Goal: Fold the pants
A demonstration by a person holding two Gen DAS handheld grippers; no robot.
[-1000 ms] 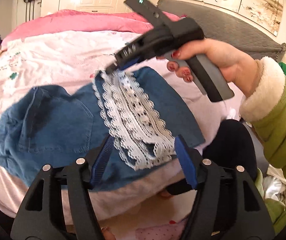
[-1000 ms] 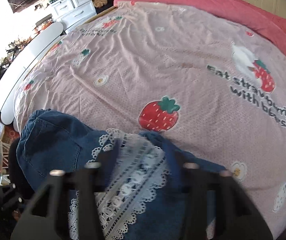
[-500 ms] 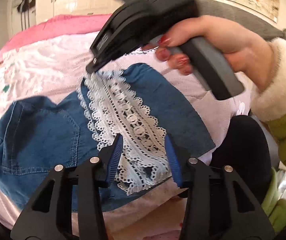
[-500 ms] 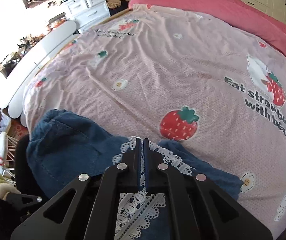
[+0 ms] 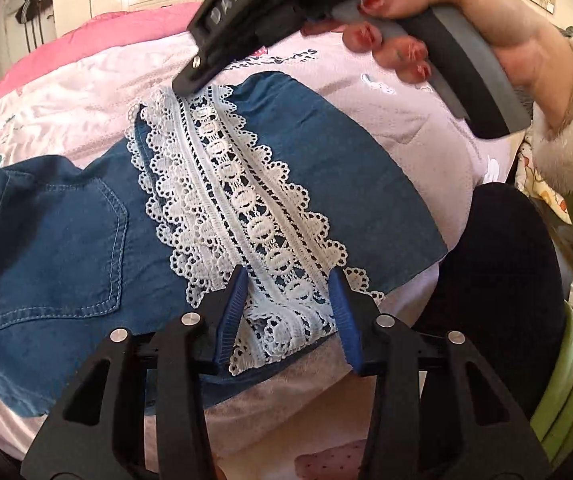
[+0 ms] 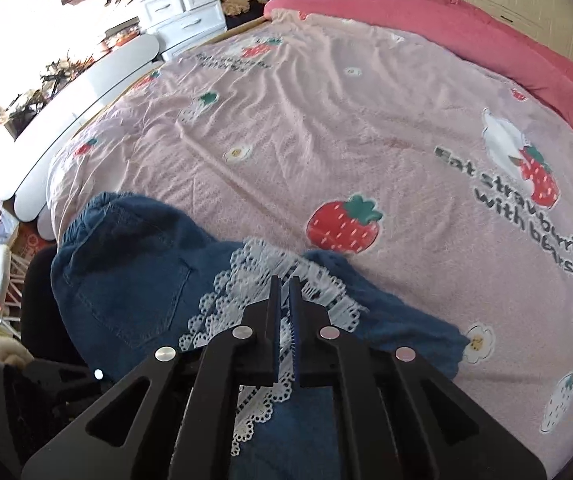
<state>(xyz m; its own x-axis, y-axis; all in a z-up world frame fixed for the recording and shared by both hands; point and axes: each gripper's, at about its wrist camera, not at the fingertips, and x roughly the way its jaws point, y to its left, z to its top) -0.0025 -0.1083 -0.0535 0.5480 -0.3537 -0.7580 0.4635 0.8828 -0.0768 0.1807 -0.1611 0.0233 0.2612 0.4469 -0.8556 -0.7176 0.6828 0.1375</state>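
Blue denim pants (image 5: 54, 236) with a white lace hem (image 5: 242, 204) lie folded on the pink strawberry bedspread (image 6: 326, 128), near its front edge. My left gripper (image 5: 288, 280) is open, its blue-padded jaws straddling the near end of the lace. My right gripper (image 6: 284, 284) is nearly closed, jaws a narrow slit apart, at the far end of the lace (image 6: 286, 268); in the left wrist view its tip (image 5: 190, 80) touches the lace's far end. Whether it pinches the lace is unclear.
A pink quilt (image 6: 466, 28) lies along the far side of the bed. White drawers (image 6: 182, 12) and a white curved footboard (image 6: 78, 96) stand beyond the bed's left side. The person's dark-clad leg (image 5: 498, 264) is at the bed's front edge.
My right gripper shut from open, then came down onto the far end of the lace. My left gripper narrowed and moved in around the near end of the lace.
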